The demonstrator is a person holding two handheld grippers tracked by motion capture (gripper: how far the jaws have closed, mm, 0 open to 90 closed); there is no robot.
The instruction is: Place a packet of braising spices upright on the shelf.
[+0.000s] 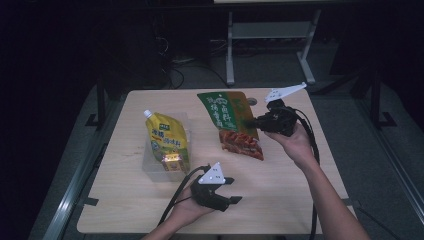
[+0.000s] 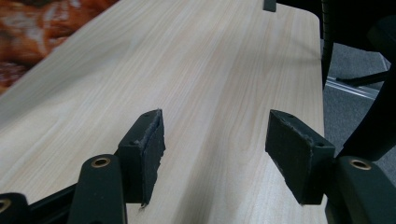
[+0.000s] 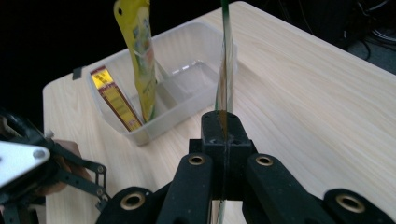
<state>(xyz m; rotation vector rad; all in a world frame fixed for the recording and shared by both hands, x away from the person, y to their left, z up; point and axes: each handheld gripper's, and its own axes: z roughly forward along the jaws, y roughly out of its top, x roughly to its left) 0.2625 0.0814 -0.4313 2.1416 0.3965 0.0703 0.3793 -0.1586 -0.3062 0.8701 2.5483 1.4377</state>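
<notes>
yellow pouch (image 1: 167,137) and small box (image 1: 171,161) already sit in the clear bin (image 1: 150,167); right gripper (image 1: 256,121) pinches the green-red packet (image 1: 232,122), not yet binned, left gripper (image 1: 231,190) gapes empty.

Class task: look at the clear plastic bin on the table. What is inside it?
Inside the clear bin stand a yellow spouted pouch and a small red-and-yellow box. Their lower parts are blurred by the bin's wall.

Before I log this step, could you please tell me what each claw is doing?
Left claw: open, holding nothing, over the table.
Right claw: shut on the green sauce pouch.
</notes>
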